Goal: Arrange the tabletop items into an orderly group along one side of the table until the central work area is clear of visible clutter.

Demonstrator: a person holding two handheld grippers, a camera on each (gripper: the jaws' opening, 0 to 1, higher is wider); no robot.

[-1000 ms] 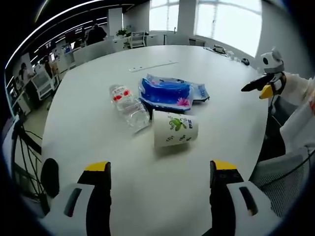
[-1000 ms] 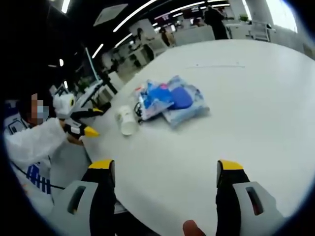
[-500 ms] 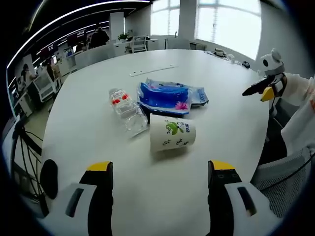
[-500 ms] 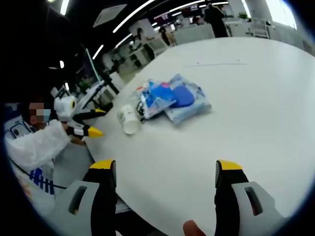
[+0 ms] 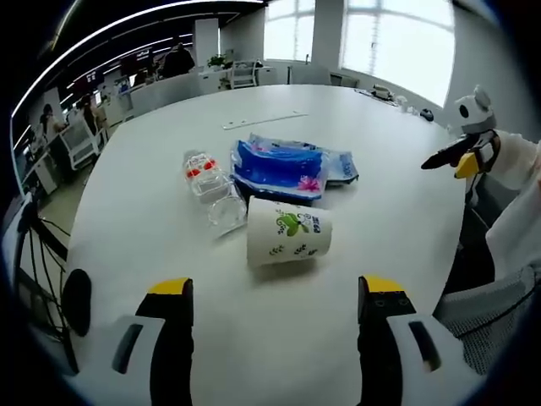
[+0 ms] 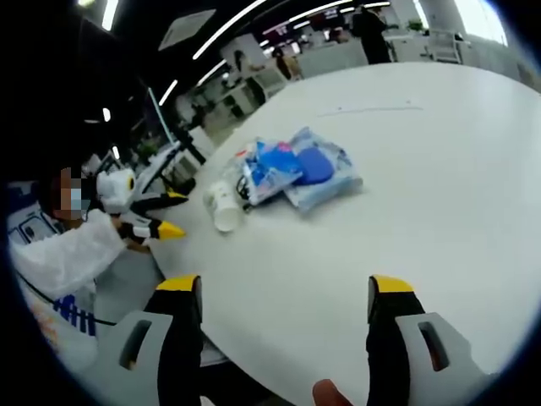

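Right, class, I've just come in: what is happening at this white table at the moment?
A person holds a gripper in each hand, and both, the left gripper and the right gripper, are open and hold nothing. On the white table a paper cup lies on its side next to a clear plastic bottle and two blue packets. Nothing is gripped yet, and the items sit together away from the table's edge.

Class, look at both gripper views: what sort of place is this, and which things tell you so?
Most likely an open-plan office meeting area: a large round white table sits in front of rows of desks with office chairs, long ceiling strip lights and tall bright windows.
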